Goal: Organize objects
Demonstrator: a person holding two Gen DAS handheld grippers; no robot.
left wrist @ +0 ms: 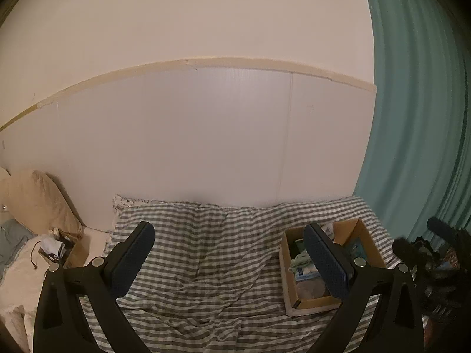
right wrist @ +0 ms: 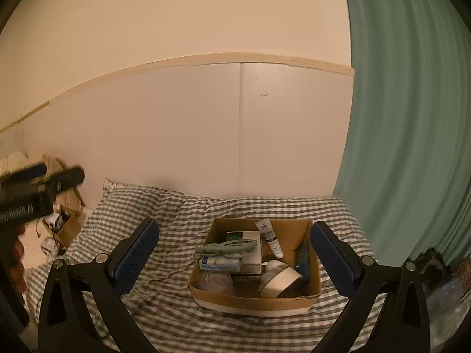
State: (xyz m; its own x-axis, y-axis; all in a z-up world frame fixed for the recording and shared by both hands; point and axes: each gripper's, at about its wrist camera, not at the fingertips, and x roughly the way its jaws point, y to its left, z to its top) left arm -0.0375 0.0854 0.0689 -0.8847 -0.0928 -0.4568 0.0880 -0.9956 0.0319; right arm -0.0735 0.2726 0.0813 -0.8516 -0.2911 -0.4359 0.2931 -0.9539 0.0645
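Observation:
A cardboard box (right wrist: 253, 303) sits on the striped bed, holding a white tube (right wrist: 269, 236), a white tape roll (right wrist: 281, 282), a green hanger-like item (right wrist: 226, 247), small packets and a teal item. My right gripper (right wrist: 235, 253) is open and empty, hovering above and in front of the box. In the left wrist view the same box (left wrist: 287, 279) lies at the right, partly behind one finger. My left gripper (left wrist: 229, 253) is open and empty above bare striped sheet. The left gripper also shows blurred at the left in the right wrist view (right wrist: 44, 182).
The grey-and-white striped sheet (left wrist: 206, 264) covers the bed. A beige pillow (left wrist: 32, 200) and a small box of clutter (left wrist: 56, 250) lie at the left. A white panel wall stands behind, a teal curtain (left wrist: 418, 117) at the right.

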